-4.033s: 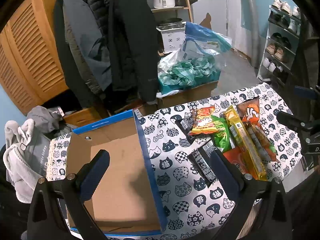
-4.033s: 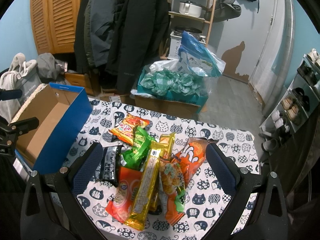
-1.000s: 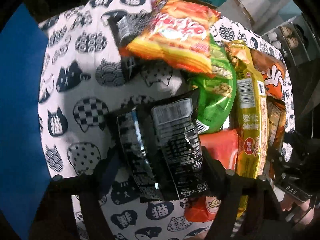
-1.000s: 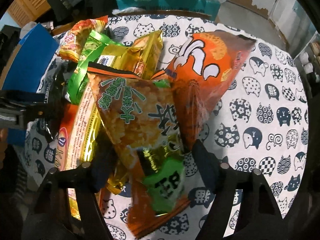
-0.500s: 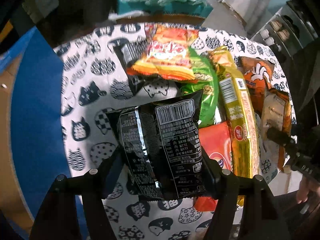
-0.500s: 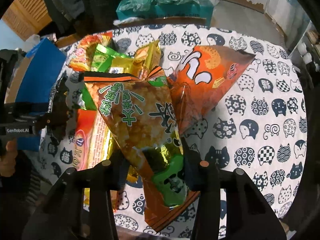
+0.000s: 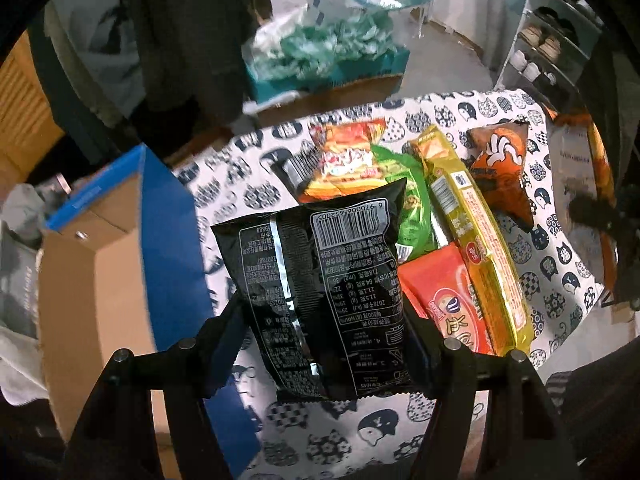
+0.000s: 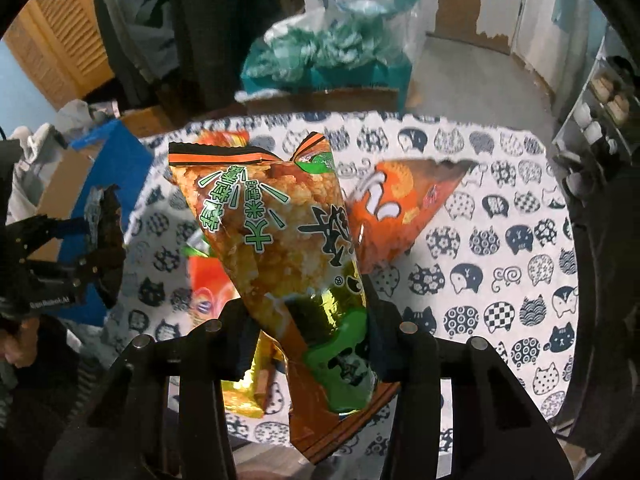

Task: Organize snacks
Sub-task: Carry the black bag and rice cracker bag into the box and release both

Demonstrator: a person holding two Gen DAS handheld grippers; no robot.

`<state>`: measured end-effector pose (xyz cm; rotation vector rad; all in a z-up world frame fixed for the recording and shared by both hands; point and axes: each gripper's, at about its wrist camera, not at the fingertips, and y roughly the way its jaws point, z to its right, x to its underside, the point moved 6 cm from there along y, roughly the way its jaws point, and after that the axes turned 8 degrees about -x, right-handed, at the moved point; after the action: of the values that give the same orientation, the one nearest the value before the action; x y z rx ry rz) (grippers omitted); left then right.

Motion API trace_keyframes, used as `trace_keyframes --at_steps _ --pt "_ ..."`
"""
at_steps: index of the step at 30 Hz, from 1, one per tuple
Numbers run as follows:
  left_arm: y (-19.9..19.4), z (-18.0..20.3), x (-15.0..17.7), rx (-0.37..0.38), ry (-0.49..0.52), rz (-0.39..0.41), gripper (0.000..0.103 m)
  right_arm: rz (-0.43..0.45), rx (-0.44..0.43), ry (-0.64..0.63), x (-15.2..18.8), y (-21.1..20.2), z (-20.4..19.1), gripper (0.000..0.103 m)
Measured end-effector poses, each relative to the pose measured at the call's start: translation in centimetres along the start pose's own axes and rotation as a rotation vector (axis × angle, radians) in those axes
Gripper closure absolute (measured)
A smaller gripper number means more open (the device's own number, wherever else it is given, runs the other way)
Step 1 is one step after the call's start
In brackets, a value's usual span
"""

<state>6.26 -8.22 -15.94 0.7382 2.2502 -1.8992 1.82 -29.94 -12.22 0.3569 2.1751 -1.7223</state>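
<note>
My left gripper (image 7: pixel 326 344) is shut on a black snack bag (image 7: pixel 320 280) and holds it above the cat-print tablecloth (image 7: pixel 240 196), just right of the blue cardboard box (image 7: pixel 168 248). My right gripper (image 8: pixel 308 344) is shut on an orange and green rice-cracker bag (image 8: pixel 280 248), lifted above the cloth (image 8: pixel 500 240). On the table lie a red-orange bag (image 7: pixel 344 160), a green bag (image 7: pixel 416 216), a long yellow pack (image 7: pixel 472 240), a red pack (image 7: pixel 444 300) and an orange triangular bag (image 7: pixel 500 172), which also shows in the right wrist view (image 8: pixel 404 208).
The blue box (image 8: pixel 112 164) is open and shows a bare brown floor (image 7: pixel 96 300). Beyond the table stand a teal bin of wrapped goods (image 8: pixel 324 52), hanging coats (image 8: pixel 208 20) and a shoe rack (image 7: pixel 548 48). The left gripper also shows in the right wrist view (image 8: pixel 80 252).
Both grippers have lifted their bags off the pile and pulled back. The black bag has moved up and toward the blue box. The rice-cracker bag has risen clear of the orange bag.
</note>
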Motion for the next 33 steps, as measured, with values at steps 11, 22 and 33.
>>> trace_keyframes --at_steps 11,22,33 --pt "-3.8 -1.9 -0.4 -0.033 0.018 0.101 0.031 0.053 -0.026 -0.047 -2.0 -1.9 -3.6 0.059" --pt "-5.6 -6.1 -0.1 -0.057 -0.038 0.139 0.031 0.063 -0.064 -0.098 -4.4 -1.6 -8.3 0.059" --pt "-5.8 -11.1 1.1 -0.104 -0.1 0.151 0.031 0.045 -0.128 -0.186 -7.1 0.7 -15.7 0.059"
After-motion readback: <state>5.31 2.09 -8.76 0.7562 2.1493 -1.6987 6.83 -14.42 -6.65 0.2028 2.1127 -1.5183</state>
